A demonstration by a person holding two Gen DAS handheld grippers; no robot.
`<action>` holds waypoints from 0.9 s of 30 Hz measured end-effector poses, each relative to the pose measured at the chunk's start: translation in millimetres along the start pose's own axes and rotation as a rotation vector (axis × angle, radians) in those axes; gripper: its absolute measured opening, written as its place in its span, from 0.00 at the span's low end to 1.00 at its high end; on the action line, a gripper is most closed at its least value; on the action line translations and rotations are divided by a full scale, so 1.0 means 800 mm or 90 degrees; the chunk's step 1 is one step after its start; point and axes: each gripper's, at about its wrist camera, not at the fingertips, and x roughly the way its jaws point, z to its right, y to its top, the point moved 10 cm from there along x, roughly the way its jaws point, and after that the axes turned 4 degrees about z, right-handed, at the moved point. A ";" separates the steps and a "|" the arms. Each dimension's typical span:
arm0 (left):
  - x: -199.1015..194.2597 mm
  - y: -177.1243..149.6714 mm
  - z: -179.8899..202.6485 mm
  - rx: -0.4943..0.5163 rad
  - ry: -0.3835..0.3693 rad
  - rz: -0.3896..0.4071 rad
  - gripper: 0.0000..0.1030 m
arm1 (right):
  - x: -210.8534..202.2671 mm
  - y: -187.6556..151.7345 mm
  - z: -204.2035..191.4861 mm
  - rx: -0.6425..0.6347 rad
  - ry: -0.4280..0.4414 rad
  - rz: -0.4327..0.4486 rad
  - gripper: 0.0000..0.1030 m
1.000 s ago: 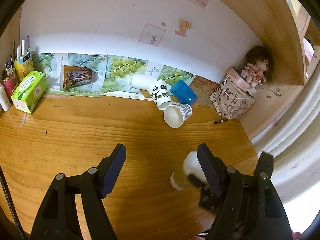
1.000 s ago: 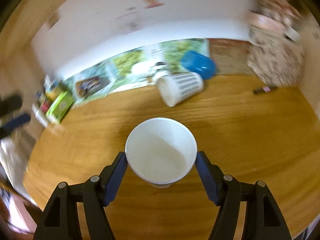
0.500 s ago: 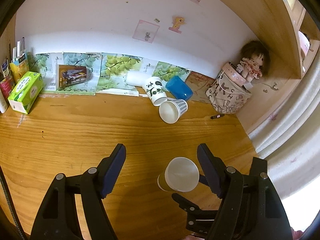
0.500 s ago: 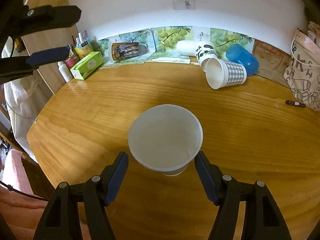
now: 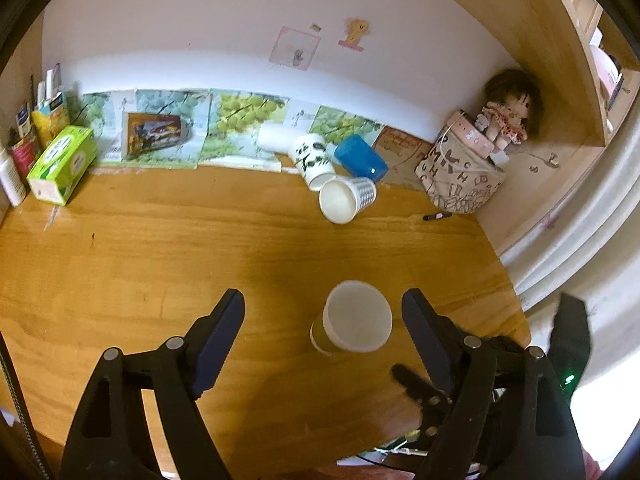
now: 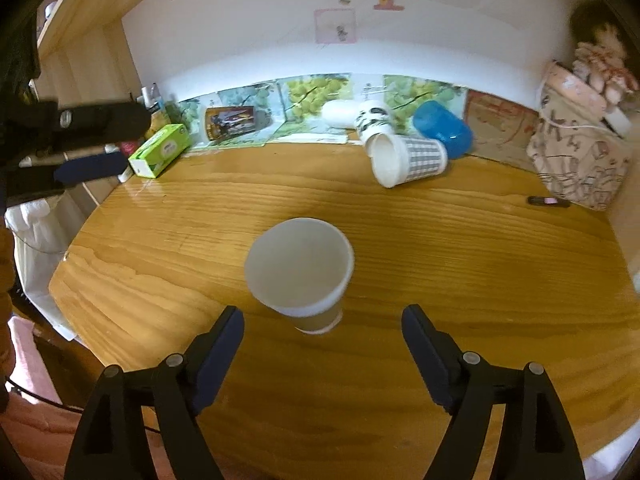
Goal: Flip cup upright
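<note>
Between the spread right tool [image 6: 322,334] fingers, the cup [image 6: 300,272] stands untouched.

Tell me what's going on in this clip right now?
A person holding tongs in each hand is righting cups on a wooden desk. The brown paper cup stands upright, mouth up, and the right tongs sit open just short of it, not touching. The left tongs are open too and hold nothing. Near the back wall, the checked cup and the panda cup lie on their sides.
</note>
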 end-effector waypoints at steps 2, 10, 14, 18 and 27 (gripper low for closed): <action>-0.004 -0.008 0.001 -0.004 0.012 -0.004 0.83 | -0.012 -0.001 0.007 0.003 -0.020 -0.001 0.80; -0.044 -0.034 0.009 -0.047 0.057 0.011 0.94 | -0.071 0.000 0.019 0.083 0.001 0.012 0.80; -0.069 -0.040 0.018 -0.049 0.087 0.031 0.94 | -0.104 0.006 0.017 0.136 0.046 0.035 0.88; -0.094 -0.042 0.033 -0.048 0.105 0.055 0.94 | -0.137 0.011 0.016 0.155 0.058 0.068 0.88; -0.139 -0.031 0.081 -0.004 0.149 0.125 0.94 | -0.211 -0.001 0.031 0.157 0.010 0.128 1.00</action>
